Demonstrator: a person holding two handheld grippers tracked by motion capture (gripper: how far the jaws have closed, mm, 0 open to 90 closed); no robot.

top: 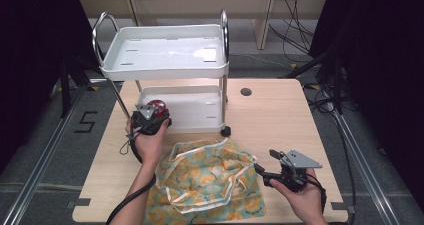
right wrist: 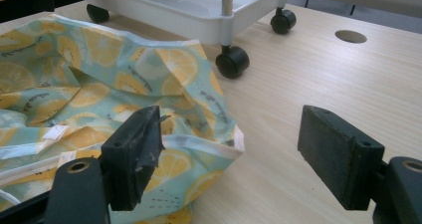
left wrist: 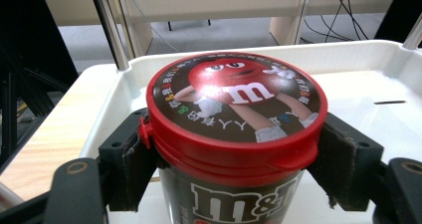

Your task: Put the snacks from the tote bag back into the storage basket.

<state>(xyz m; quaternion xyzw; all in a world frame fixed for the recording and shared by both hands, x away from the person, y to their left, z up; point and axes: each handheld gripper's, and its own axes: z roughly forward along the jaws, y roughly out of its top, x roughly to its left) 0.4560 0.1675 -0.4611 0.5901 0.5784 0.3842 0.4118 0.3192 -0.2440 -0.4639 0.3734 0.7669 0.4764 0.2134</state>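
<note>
Red-lidded cylindrical M&M's candy canister (left wrist: 234,134): centre frame, clamped between left tongs (left wrist: 234,159), over the white plastic cart's lower tray (left wrist: 358,94). Right tongs (right wrist: 231,154): released, lower frame, beside lemon-print fabric bag (right wrist: 74,84) on wooden desk (right wrist: 308,74).

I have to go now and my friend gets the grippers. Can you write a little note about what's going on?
Left gripper: shut on the M&M's tub, holding it over the lower tray of the white cart.
Right gripper: open, holding nothing, at the edge of the lemon-print bag lying on the table.
Done: tub picked up and brought to the cart.
Left: probably set the tub down and let go.
</note>
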